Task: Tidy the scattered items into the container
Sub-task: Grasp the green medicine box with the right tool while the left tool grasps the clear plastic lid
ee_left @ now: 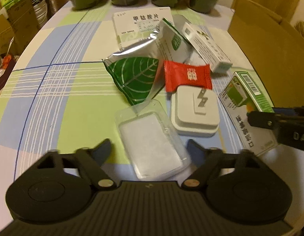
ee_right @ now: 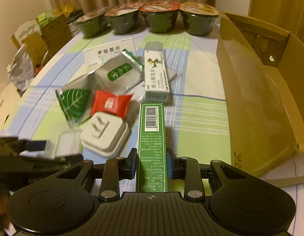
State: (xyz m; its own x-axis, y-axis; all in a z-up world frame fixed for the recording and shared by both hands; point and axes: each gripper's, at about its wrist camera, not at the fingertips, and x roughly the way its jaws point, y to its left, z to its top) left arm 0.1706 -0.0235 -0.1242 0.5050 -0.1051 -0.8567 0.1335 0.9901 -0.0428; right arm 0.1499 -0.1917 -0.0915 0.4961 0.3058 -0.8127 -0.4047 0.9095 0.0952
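While gripped, green box (ee_right: 152,137) outside carton (ee_right: 256,102)

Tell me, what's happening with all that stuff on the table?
Someone is tidying with two hand-held grippers. The right gripper is shut on a green box, close to the open cardboard box on its right. The left gripper is open around a clear case lying on the table. A red packet, a leaf pouch, a white charger and some medicine boxes are still scattered there.
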